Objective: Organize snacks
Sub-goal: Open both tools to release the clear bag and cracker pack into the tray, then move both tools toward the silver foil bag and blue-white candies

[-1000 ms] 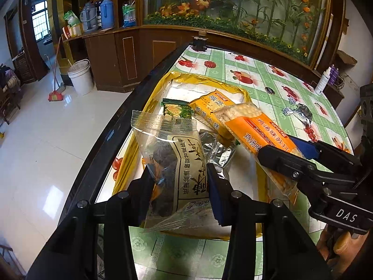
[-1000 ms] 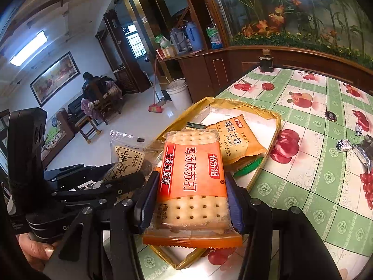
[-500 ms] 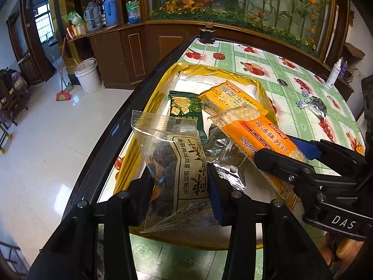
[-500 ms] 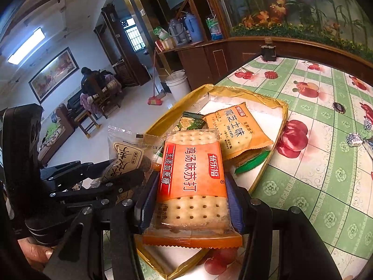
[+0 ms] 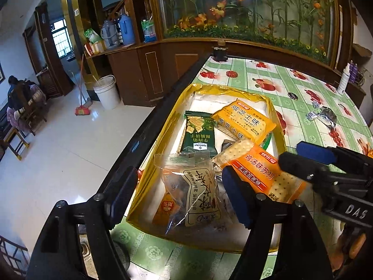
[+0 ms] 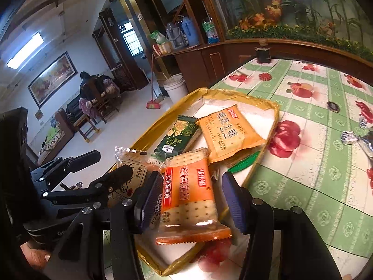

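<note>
Orange cracker pack (image 6: pixel 188 198) lying between right tongs (image 6: pixel 186 200), long axis running along the fingers, near end overhanging gold tray (image 6: pixel 235 94) rim; jaws spread wide, gripping nothing. Clear plum packet (image 5: pixel 198 189) just ahead of left tongs (image 5: pixel 179 191), lengthwise too, inside tray; also wide open, empty. Green and yellow packs farther ahead.
</note>
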Demonstrator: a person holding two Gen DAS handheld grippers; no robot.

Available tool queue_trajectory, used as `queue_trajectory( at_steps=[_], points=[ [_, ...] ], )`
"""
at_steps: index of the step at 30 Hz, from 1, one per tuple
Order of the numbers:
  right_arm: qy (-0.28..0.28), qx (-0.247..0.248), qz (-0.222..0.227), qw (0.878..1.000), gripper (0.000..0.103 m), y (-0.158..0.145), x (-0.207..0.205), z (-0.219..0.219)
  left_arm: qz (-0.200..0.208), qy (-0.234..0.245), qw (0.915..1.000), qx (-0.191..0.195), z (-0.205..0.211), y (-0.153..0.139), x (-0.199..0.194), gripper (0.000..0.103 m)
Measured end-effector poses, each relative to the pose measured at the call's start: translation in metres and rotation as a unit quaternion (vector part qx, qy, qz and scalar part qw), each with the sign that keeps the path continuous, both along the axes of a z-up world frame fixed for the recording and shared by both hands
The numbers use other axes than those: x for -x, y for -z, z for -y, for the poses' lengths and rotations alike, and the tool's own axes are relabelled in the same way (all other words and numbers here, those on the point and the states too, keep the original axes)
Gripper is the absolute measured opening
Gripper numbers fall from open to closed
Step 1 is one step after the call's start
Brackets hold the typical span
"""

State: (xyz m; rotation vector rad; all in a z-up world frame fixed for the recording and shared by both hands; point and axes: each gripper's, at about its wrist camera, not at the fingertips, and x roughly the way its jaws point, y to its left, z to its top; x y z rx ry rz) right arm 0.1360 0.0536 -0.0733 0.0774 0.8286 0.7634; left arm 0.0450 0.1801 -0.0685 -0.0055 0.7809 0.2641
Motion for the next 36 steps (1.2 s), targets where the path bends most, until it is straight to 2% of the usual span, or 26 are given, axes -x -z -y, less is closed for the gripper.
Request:
queue_trajectory(
  at_steps=[10, 19, 21, 36],
  points=[
    [0.065, -0.019, 0.021, 0.997, 0.058, -0.02, 0.013, 0.072, 0.031, 0.011, 0.9994, -0.01, 0.023, -0.018, 0.01, 0.076],
    [0.127, -0.021, 0.015, 0.992, 0.061, -0.015, 0.021, 0.14, 0.04, 0.034, 0.9985, -0.016, 0.051, -0.027, 0.013, 0.077],
    [0.137, -0.018, 0.017, 0.99, 0.067, -0.014, 0.024, 0.152, 0.042, 0.037, 0.9983, -0.018, 0.056, -0.028, 0.012, 0.077],
    [0.211, -0.015, 0.015, 0.977, 0.067, -0.006, 0.035, 0.243, 0.038, 0.102, 0.9939, -0.018, 0.119, -0.031, 0.003, 0.077]
  ],
)
